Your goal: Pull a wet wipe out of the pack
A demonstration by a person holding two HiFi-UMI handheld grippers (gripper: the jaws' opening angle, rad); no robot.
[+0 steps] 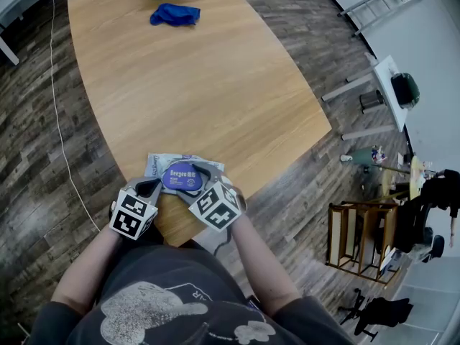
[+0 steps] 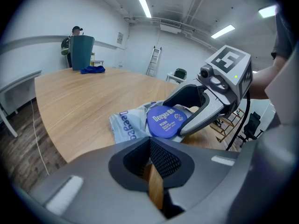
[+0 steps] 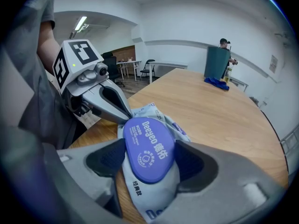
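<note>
- While the right gripper (image 3: 149,158) pinches the pack (image 3: 139,191), the lid (image 3: 148,146) sits between its jaws.
- Left gripper (image 2: 152,143) — jaws pressed together, empty; pack just ahead of the tips.

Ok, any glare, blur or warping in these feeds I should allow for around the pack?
Head view: even light, sharp, table edges bowed. Left gripper view: heavy fisheye, dark corners, ceiling lights blown out, near jaws soft. Right gripper view: same warping, print on the wipe pack crisp.

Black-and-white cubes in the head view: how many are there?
2. One cube is on the left gripper, the other on the right gripper, both by the wipes pack.
</note>
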